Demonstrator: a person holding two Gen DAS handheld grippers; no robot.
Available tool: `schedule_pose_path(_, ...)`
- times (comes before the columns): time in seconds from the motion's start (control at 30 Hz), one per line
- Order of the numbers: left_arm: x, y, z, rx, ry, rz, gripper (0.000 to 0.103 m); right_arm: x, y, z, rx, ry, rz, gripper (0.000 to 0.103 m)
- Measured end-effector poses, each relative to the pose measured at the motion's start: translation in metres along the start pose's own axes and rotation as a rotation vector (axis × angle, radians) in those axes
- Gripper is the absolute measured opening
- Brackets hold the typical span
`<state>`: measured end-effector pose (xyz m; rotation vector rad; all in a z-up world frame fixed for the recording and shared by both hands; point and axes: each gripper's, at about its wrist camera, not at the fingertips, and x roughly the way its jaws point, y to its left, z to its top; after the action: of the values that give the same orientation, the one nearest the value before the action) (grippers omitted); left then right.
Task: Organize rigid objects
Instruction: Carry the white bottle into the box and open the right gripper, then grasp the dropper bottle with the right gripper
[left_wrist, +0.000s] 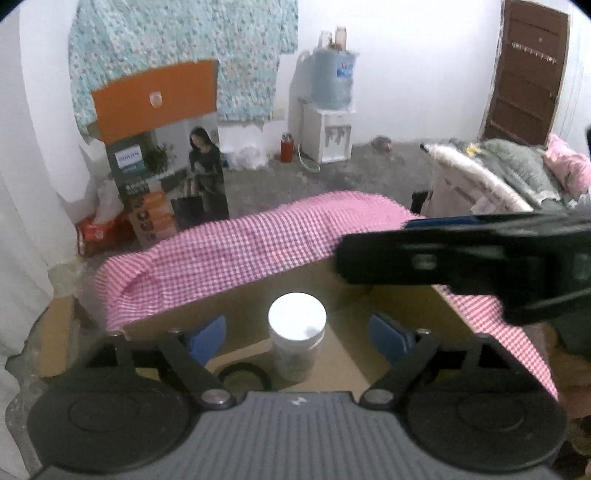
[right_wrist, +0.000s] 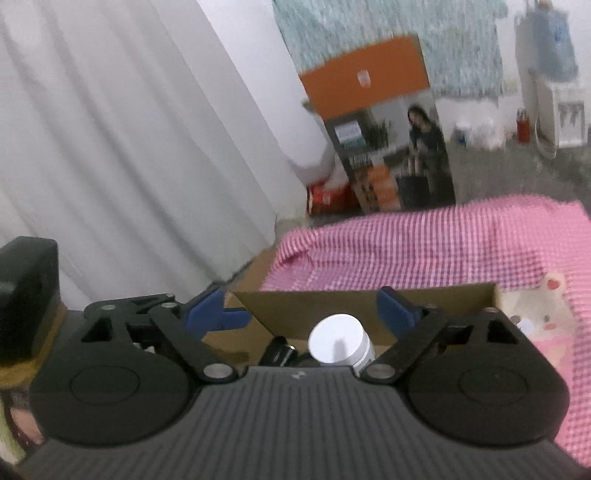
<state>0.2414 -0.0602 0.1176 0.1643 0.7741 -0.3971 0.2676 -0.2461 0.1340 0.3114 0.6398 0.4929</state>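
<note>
Left wrist view first: the left gripper (left_wrist: 297, 334) hangs over an open cardboard box (left_wrist: 402, 299), its blue fingers (left_wrist: 207, 338) spread wide apart. Between them, touched by neither, a white-lidded jar (left_wrist: 297, 341) stands upright on the box floor. Just left of the jar's base lies a black ring (left_wrist: 243, 376). A pink checked cloth (left_wrist: 240, 251) drapes over the box's far edge. A blurred black part of the other tool (left_wrist: 461, 254) crosses in from the right, above the box. Behind, a tall orange-topped carton (left_wrist: 162, 155) and a water dispenser (left_wrist: 330, 110) stand on the floor.

Over to the right wrist view, blurred: the right gripper (right_wrist: 306, 314) is wide apart too, nothing between its pads. The white-lidded jar (right_wrist: 340, 345) sits low between the fingers inside the cardboard box (right_wrist: 369, 306), tilted as seen here, with a dark object (right_wrist: 280, 352) just to its left; what it is I can't tell. The pink checked cloth (right_wrist: 424, 243) lies beyond the box, a white curtain (right_wrist: 129, 129) at left.
</note>
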Motion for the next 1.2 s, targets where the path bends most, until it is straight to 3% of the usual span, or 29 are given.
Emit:
schedule_pose_path(0.07, -0.022, -0.001, -0.005, -0.007, -0.032, 0.002, 0.089, -0.023, 0.011, -0.005, -0.018, -0.041, -0.007, 0.101)
schedule_pose_path(0.3, -0.095, -0.005, -0.038, -0.037, -0.126, 0.029, 0.095, -0.097, 0.053, -0.035, -0.106, -0.146, -0.049, 0.102)
schedule_pose_path(0.5, -0.137, 0.001, -0.08, -0.1, -0.196, 0.062, 0.099, -0.133, 0.088, -0.074, -0.22, -0.168, -0.148, 0.102)
schedule_pose_path(0.6, -0.146, 0.004, -0.103, -0.128, -0.194, 0.09, 0.099, -0.142, 0.096, -0.093, -0.221, -0.173, -0.148, 0.102)
schedule_pose_path(0.93, -0.142, 0.002, -0.163, -0.181, -0.138, 0.141, 0.099, -0.132, 0.097, -0.148, -0.132, -0.055, -0.129, 0.102)
schedule_pose_path(1.2, -0.115, -0.018, -0.198, -0.12, -0.083, 0.159, 0.099, -0.096, 0.093, -0.179, -0.078, 0.09, -0.079, 0.102)
